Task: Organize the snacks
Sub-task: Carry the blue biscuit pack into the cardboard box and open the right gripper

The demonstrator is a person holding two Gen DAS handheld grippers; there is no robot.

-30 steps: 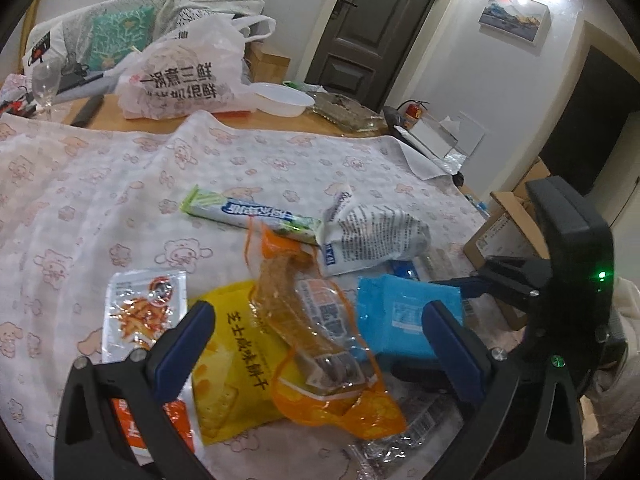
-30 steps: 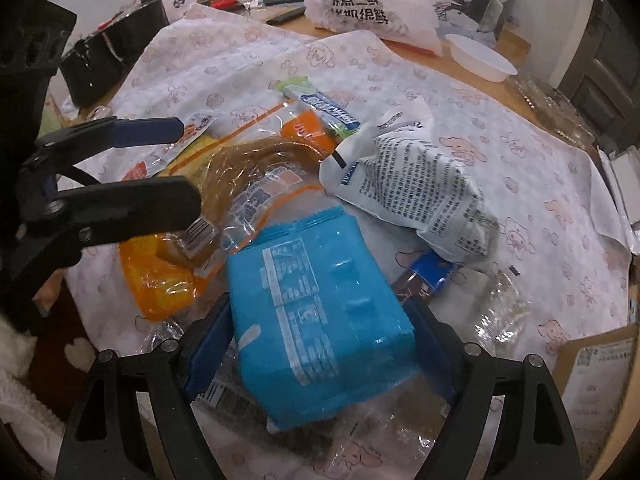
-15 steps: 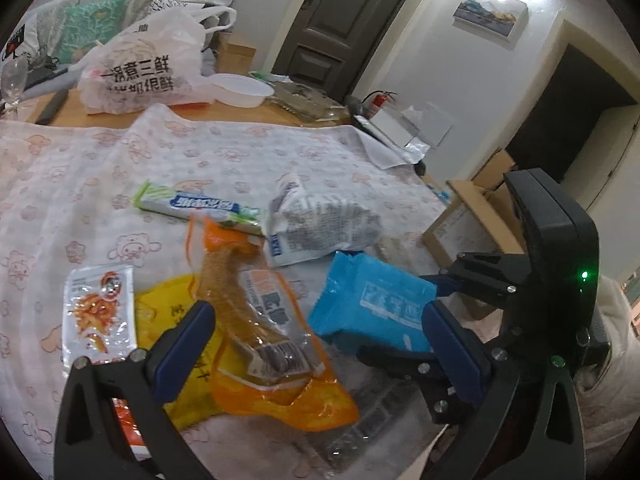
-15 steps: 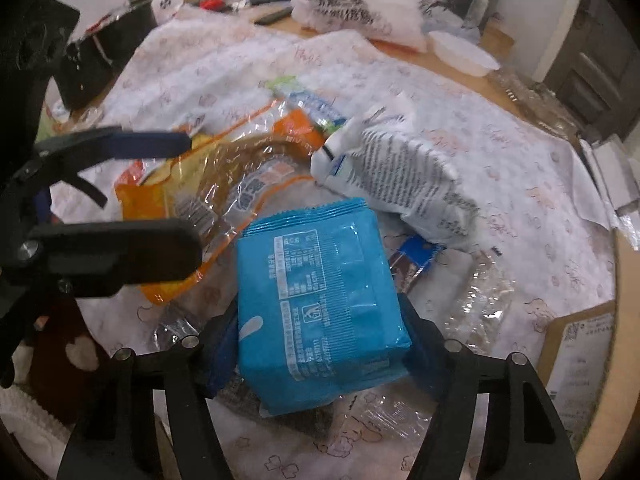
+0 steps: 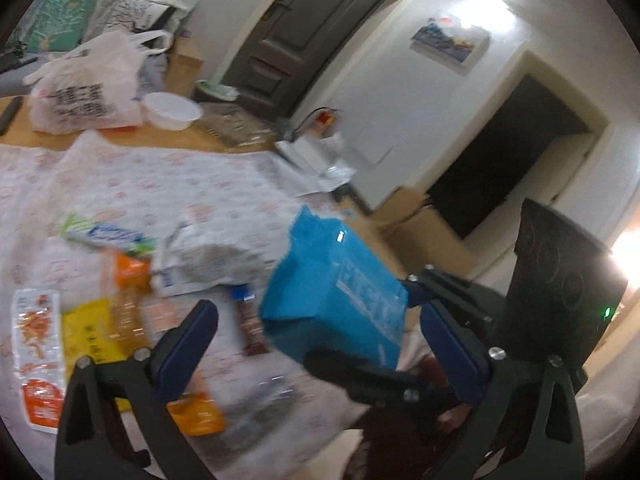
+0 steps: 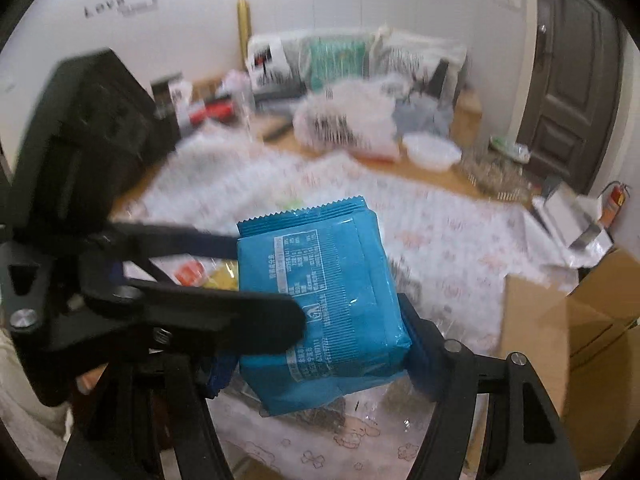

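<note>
A blue snack packet [image 6: 332, 288] hangs in the air above the table, with my right gripper [image 6: 320, 356] shut on its lower sides. In the left wrist view the same packet [image 5: 332, 292] floats in the gap of my left gripper [image 5: 316, 312]. That gripper's jaws stand wide and are closing, and its pads do not touch the packet. On the patterned tablecloth [image 5: 160, 188] lie a green-and-white stick pack [image 5: 104, 236], a crumpled white bag [image 5: 208, 260], an orange clear bag [image 5: 128, 304], a yellow packet [image 5: 88, 336], a red-and-white packet [image 5: 36, 356] and a dark bar [image 5: 250, 328].
A printed white plastic bag [image 5: 84, 92] and a white bowl [image 5: 172, 110] stand at the table's far end. Open cardboard boxes [image 5: 420, 236] sit on the floor off the table's right edge. A dark door [image 5: 320, 20] is behind.
My right gripper closed on the blue packet and lifted it off the table. Both grippers rose and tilted upward, so more of the room shows. The left jaws narrowed slightly.
</note>
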